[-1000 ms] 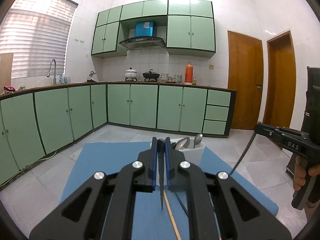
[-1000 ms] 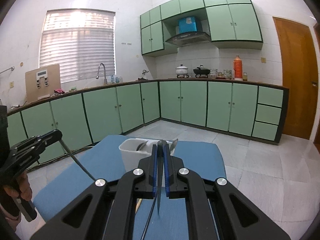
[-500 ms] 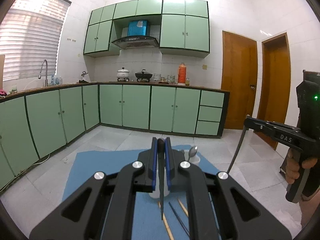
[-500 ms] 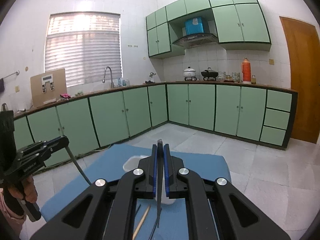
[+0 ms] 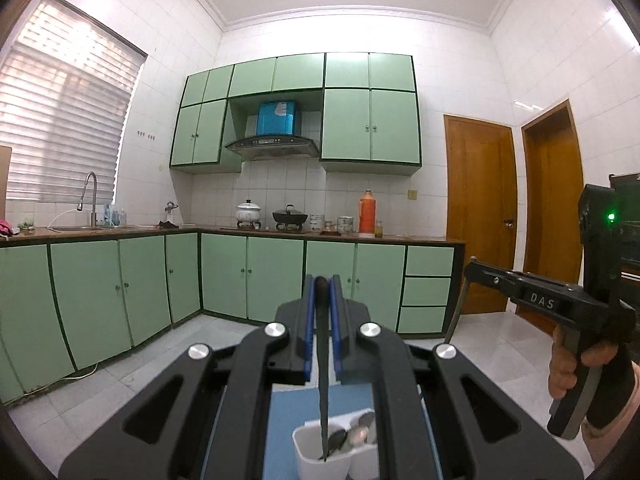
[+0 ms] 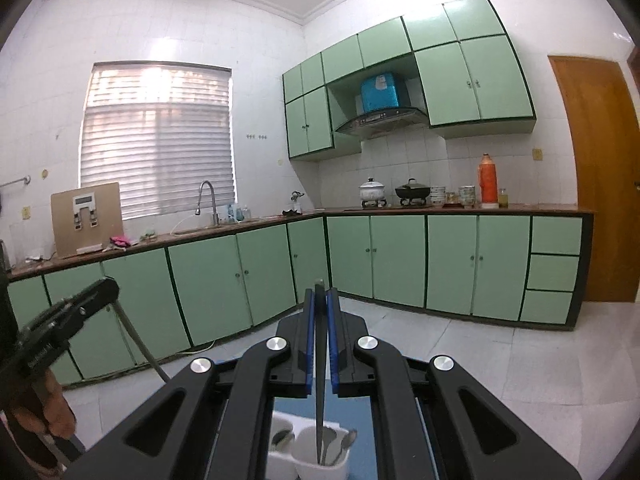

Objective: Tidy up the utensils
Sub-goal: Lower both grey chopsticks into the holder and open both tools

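Observation:
My left gripper is shut on a thin dark chopstick that hangs down from its blue pads. The tip lines up with a white utensil holder with spoons in it. My right gripper is shut on a second dark chopstick, whose tip points into the same holder beside the spoons. Each gripper shows in the other's view: the right gripper far right, the left gripper far left, each in a hand.
The holder stands on a blue mat low in both views. Beyond it lie a tiled floor, green base cabinets under a counter with pots and a sink, and wooden doors at the right.
Both grippers have risen with their chopsticks. The blue mat and the holder have slid down to the bottom edge, and the loose chopsticks on the mat have gone out of view.

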A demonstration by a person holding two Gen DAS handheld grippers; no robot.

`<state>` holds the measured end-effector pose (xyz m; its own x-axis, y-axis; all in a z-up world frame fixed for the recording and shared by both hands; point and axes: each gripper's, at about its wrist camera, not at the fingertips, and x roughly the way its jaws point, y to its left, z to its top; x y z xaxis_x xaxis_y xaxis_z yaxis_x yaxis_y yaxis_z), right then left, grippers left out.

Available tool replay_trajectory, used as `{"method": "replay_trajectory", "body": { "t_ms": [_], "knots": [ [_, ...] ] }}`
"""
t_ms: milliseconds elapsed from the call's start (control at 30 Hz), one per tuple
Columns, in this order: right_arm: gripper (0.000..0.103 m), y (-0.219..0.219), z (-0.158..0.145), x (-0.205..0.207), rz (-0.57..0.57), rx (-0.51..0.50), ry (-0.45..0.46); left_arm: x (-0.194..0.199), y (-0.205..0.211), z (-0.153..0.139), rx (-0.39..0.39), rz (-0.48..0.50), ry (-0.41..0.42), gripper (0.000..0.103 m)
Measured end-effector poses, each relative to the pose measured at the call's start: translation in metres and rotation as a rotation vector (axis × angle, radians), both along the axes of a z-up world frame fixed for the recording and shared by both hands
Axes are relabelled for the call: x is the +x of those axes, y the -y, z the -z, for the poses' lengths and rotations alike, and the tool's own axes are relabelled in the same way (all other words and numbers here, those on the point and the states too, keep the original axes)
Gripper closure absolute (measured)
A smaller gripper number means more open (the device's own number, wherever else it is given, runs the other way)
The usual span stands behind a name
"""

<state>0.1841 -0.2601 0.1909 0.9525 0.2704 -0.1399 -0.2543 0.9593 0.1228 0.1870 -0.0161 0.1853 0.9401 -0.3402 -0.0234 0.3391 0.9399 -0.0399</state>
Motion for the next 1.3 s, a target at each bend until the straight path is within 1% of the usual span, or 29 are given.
{"method": "replay_trajectory", "body": {
  "t_ms": [133,267,400,533,833,933,1033,1200,1233,1267,1300],
  "knots": [
    [0.097,-0.003,0.011,0.026,0.014,-0.004,-0.022,0.034,0.011,0.015,-0.001,-0.01,-0.03,0.097],
    [0.097,-0.004,0.032,0.052,0.013,0.01,-0.068,0.062,0.017,0.032,0.006,-0.017,-0.059,0.097],
    [0.097,-0.004,0.056,0.067,0.005,0.014,-0.116,0.083,0.018,0.051,0.005,-0.016,-0.105,0.097],
    [0.097,-0.004,0.077,0.077,-0.004,0.023,-0.157,0.093,0.013,0.067,0.017,-0.02,-0.144,0.097],
    [0.097,-0.004,0.115,0.082,-0.005,0.039,-0.226,0.107,0.007,0.101,0.053,-0.029,-0.222,0.096],
    [0.097,-0.001,0.123,0.082,0.01,0.046,-0.228,0.109,0.004,0.108,0.055,-0.039,-0.23,0.096],
    [0.097,0.004,0.125,0.079,0.01,0.06,-0.231,0.11,0.0,0.11,0.048,-0.042,-0.246,0.096],
    [0.096,0.011,0.127,0.078,0.03,0.07,-0.239,0.107,-0.009,0.112,0.029,-0.042,-0.259,0.089],
    [0.096,0.013,0.127,0.077,0.034,0.074,-0.242,0.106,-0.01,0.112,0.027,-0.044,-0.259,0.083],
    [0.096,0.015,0.127,0.077,0.04,0.075,-0.242,0.105,-0.011,0.111,0.024,-0.046,-0.258,0.074],
    [0.095,0.016,0.128,0.076,0.045,0.076,-0.243,0.103,-0.014,0.111,0.016,-0.048,-0.255,0.071]
  ]
}}
